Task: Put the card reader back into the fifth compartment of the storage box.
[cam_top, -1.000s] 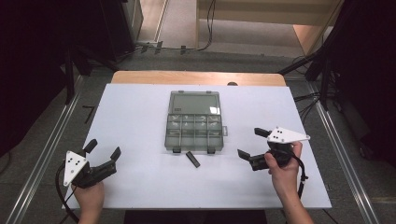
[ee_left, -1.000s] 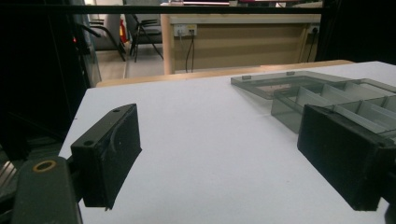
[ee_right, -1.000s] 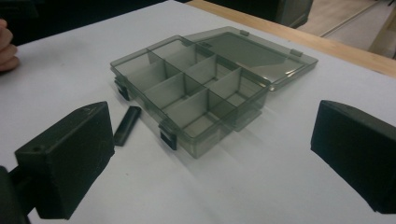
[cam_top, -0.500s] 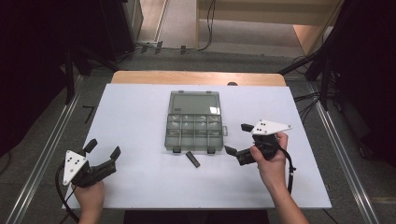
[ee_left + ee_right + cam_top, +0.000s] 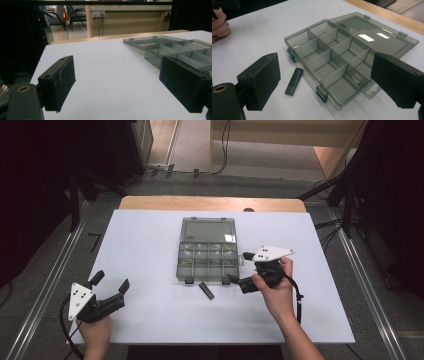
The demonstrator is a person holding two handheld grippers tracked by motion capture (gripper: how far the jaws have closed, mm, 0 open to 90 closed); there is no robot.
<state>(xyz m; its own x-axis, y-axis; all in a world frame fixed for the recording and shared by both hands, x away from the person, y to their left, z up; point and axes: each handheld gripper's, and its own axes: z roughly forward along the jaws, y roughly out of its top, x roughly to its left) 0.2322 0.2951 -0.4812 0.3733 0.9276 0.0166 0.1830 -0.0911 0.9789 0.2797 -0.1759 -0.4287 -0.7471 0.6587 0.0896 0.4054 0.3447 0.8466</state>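
right fingers (image 5: 239, 269) spread, now beside organizer box (image 5: 207, 252)

Both black grippers, left (image 5: 110, 288) and right (image 5: 239, 269), carry pale three-cornered plates and trailing black cables

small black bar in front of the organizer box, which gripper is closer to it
Right. The right gripper sits just right of the black bar; the left gripper is far off at the table's left edge.
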